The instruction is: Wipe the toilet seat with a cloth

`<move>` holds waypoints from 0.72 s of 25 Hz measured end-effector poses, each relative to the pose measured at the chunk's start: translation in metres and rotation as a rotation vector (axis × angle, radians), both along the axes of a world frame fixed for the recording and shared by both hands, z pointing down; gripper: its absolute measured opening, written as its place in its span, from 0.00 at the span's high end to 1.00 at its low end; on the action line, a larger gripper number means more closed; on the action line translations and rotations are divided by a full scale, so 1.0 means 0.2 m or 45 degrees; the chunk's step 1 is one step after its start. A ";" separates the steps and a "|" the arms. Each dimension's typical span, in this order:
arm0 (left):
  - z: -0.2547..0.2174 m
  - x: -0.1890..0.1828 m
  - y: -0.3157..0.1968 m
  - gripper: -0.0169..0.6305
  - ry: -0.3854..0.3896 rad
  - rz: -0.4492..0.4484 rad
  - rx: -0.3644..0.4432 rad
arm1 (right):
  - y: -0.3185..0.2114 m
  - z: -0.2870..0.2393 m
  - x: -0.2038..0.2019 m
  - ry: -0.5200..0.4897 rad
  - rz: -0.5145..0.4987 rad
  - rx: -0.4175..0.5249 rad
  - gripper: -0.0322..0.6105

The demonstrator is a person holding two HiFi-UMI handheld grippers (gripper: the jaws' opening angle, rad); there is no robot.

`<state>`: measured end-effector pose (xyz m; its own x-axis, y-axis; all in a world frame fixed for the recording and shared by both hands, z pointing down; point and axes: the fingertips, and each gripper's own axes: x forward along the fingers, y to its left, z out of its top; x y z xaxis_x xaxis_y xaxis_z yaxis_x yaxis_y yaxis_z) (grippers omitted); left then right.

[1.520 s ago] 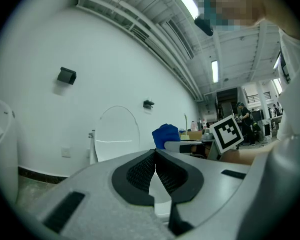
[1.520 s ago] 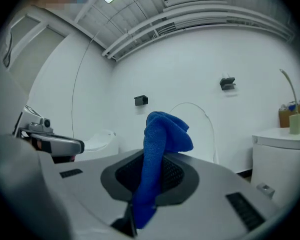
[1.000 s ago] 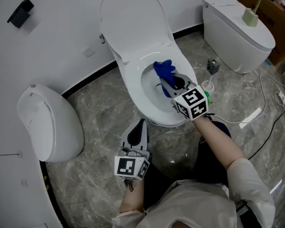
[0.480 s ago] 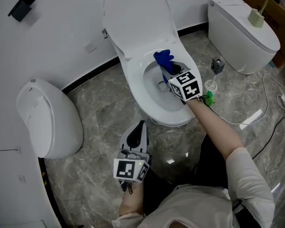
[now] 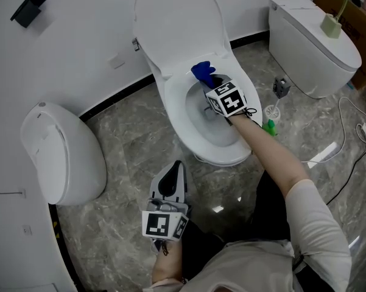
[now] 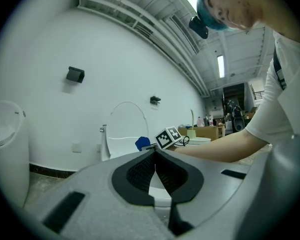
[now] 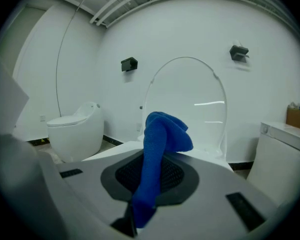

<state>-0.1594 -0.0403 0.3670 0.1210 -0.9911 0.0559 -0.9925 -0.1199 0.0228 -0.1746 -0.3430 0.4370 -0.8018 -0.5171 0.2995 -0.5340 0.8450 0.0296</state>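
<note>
A white toilet stands open, its lid [image 5: 176,23] raised against the wall and its seat [image 5: 172,111] ringing the bowl. My right gripper [image 5: 212,83] reaches over the back of the bowl, shut on a blue cloth [image 5: 201,71] whose bunched end lies at the rear rim of the seat. In the right gripper view the blue cloth [image 7: 157,149] runs up between the jaws, with the lid [image 7: 189,104] behind it. My left gripper [image 5: 172,181] hangs low over the floor in front of the toilet, shut with nothing in it. The left gripper view faces the toilet's lid [image 6: 125,126].
A rounded white toilet [image 5: 64,151] sits on the left by the wall, another white toilet [image 5: 310,41] at the right. A toilet brush [image 5: 277,93], a green object [image 5: 268,126] and white cables [image 5: 347,132] lie on the marble floor to the right.
My right gripper has carried the blue cloth up and back, from over the bowl's middle to the rear rim of the seat. The left gripper has stayed low in front.
</note>
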 end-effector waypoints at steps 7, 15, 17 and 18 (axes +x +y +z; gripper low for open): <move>0.03 -0.03 -0.02 0.96 0.006 -0.014 -0.010 | -0.14 0.07 -0.06 0.070 0.002 -0.033 0.87; 0.06 -0.06 -0.09 0.96 -0.011 -0.017 -0.032 | -0.24 0.17 -0.10 0.143 0.015 -0.043 0.87; 0.05 -0.06 -0.11 0.96 -0.014 -0.012 -0.030 | -0.26 0.19 -0.10 0.161 0.018 -0.041 0.87; 0.05 -0.06 -0.12 0.96 -0.015 -0.009 -0.029 | -0.26 0.20 -0.11 0.167 0.018 -0.037 0.87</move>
